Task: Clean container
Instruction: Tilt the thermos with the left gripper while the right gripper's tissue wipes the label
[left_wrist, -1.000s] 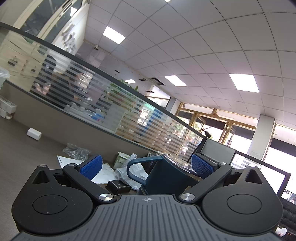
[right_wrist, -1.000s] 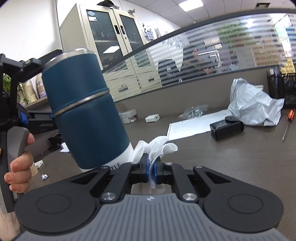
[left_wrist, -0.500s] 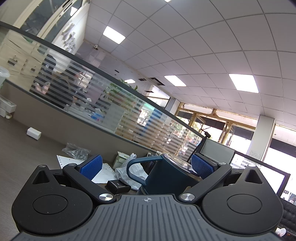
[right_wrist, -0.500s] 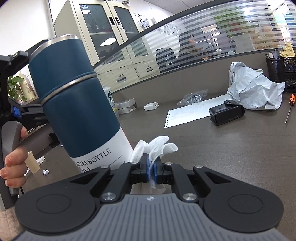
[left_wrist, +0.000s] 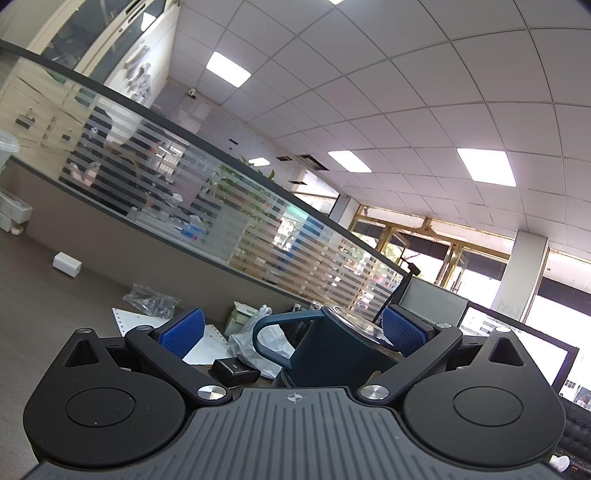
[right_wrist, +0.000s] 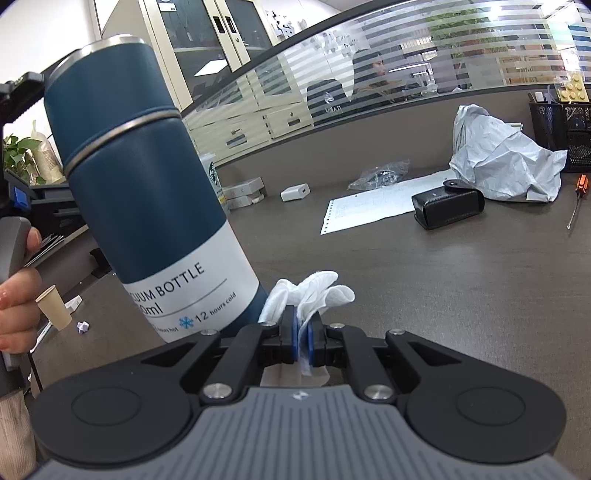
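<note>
A dark blue vacuum bottle (right_wrist: 147, 192) with a white label stands tilted on the brown desk (right_wrist: 443, 288), left of my right gripper. My right gripper (right_wrist: 302, 338) is shut on a crumpled white tissue (right_wrist: 314, 291), close to the bottle's lower right side. In the left wrist view the bottle's top and handle (left_wrist: 332, 347) sit between the blue pads (left_wrist: 183, 331) of my left gripper (left_wrist: 293, 329). The jaws stand wide and one pad is well clear of the bottle, so the grip does not show.
On the desk lie a black case (right_wrist: 448, 208), a perforated paper sheet (right_wrist: 373, 206), a crumpled white bag (right_wrist: 506, 166), a clear plastic bag (right_wrist: 380, 175), a white charger (right_wrist: 294, 192), a screwdriver (right_wrist: 576, 203) and a mesh organiser (right_wrist: 561, 129). A paper cup (right_wrist: 55, 306) stands at left.
The right wrist view has shifted lower along the bottle, so the white label now shows in full. The left wrist view is unchanged.
</note>
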